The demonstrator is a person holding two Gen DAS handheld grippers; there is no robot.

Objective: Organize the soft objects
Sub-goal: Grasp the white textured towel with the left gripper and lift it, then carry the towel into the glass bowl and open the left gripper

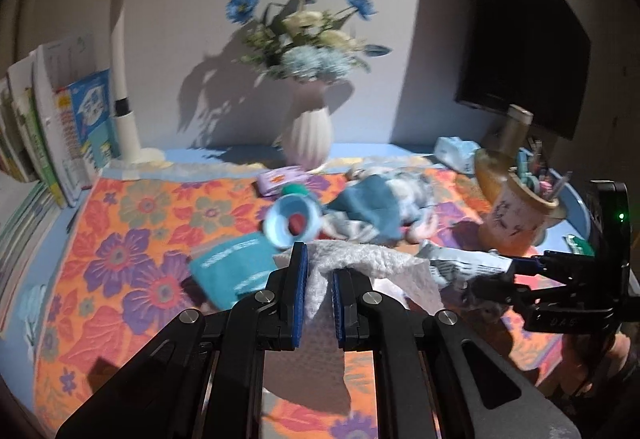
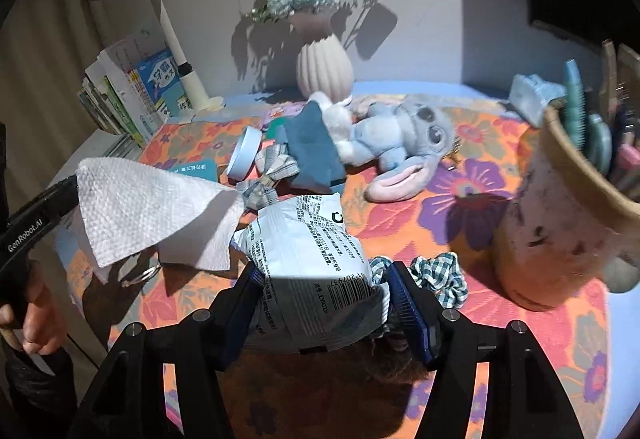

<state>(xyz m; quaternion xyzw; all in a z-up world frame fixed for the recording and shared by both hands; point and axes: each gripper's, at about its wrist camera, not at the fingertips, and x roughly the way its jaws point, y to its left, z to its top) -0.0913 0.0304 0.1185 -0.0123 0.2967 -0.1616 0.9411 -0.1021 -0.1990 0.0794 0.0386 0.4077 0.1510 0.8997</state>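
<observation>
Left gripper (image 1: 316, 279) pinches a white tissue (image 2: 152, 211), lifted at near left, limp and tearable; right gripper (image 2: 324, 303) clamps a soft printed packet (image 2: 312, 247) at near centre, seemingly light and crushable; best held by its middle; floral cloth (image 2: 480, 183) beneath.

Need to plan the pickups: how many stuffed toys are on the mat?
1: a gray stuffed bunny lying on its side on the flowered mat, in front of the vase. Others could hide under the blue cloth.
</observation>
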